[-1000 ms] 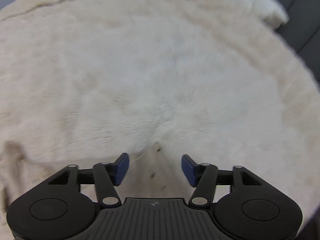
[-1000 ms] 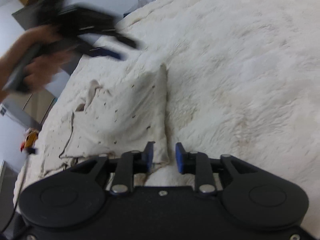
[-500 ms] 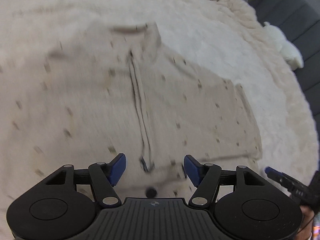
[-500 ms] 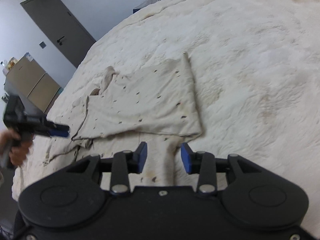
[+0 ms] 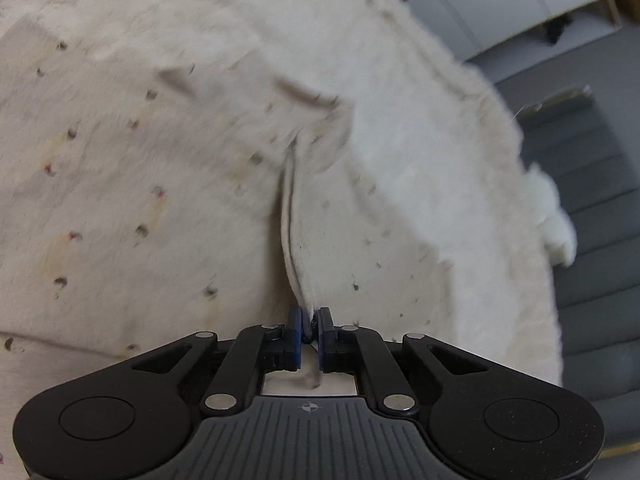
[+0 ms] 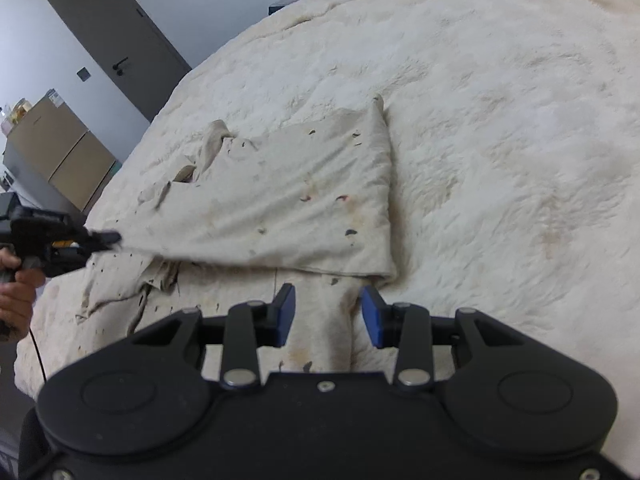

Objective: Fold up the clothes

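A cream garment with small dark specks (image 6: 280,200) lies spread on a fluffy white blanket (image 6: 500,140), its upper half folded over. In the left wrist view the garment (image 5: 160,200) fills the left side, and a raised seam edge runs down to my left gripper (image 5: 309,322). Its jaws are closing, and the blue pads pinch that edge. From the right wrist view, the left gripper (image 6: 108,238) holds the fold's left corner, gripped by a hand (image 6: 16,292). My right gripper (image 6: 328,312) stands open above the garment's lower part, pads apart over the cloth.
The blanket (image 5: 420,100) ends at the right against dark grey flooring (image 5: 592,200), where a white fluffy lump (image 5: 552,220) sits at the edge. Behind the bed stand a grey door (image 6: 116,40) and a tan cabinet (image 6: 60,148).
My left gripper swung from bare blanket over the garment and its jaws closed on the seam edge. My right gripper opened a little and drew back, showing more of the garment.
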A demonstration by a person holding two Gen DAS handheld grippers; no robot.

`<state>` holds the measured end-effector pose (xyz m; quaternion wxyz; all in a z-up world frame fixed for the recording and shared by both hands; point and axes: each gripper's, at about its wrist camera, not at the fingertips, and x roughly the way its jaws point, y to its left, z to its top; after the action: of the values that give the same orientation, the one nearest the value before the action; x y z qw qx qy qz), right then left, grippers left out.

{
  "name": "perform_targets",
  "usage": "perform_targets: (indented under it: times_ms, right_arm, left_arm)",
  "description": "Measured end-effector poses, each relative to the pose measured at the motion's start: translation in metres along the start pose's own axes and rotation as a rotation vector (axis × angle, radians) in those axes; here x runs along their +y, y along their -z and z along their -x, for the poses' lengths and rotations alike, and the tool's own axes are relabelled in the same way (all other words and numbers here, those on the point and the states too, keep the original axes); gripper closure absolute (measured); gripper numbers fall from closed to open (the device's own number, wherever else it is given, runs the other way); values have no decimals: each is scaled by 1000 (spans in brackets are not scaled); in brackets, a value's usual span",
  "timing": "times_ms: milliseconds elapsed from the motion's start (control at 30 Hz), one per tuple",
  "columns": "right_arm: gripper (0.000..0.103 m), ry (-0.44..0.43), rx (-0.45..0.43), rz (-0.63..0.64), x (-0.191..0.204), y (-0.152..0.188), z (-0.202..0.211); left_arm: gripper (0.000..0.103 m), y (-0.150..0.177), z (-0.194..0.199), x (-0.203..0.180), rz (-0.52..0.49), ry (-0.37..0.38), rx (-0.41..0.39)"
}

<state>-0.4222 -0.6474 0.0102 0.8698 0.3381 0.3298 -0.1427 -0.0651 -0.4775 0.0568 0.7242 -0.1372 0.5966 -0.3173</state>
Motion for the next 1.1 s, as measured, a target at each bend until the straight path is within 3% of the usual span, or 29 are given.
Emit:
perform_targets:
  times_ms: [33, 133, 367, 400, 500, 600, 867, 933, 1100]
  right_arm:
    - [67, -4, -1, -1, 0, -1, -1]
    - [67, -3, 1, 9, 1, -1, -2]
    - [67, 0, 13, 10, 3, 0, -6]
    - [67, -3, 19, 15, 3, 0, -7]
    - [67, 10, 40, 59, 6, 1, -9]
    - [67, 20, 48, 66, 4, 2, -8]
    - [61, 38, 69, 60, 6, 5, -11]
    - [53, 24, 87, 64, 7, 9, -8]
    - [51, -14, 89, 38, 4, 28, 20]
  left_arm:
    - [63, 2, 2, 2, -13, -34, -13]
    - [62, 8, 14, 3, -93, -113, -77]
    - [52, -14, 7, 4, -103, -68, -117]
    - [51, -18, -5, 3, -123, -85, -111]
    - [52, -19, -27, 5, -195, -243, -74]
    - [52, -16, -19, 9, -267, -274, -68]
    - [47, 9, 87, 48, -311, -313, -139]
    - [46, 28, 139, 71, -315, -309, -166]
    - [39, 81, 220, 121, -366, -351, -216]
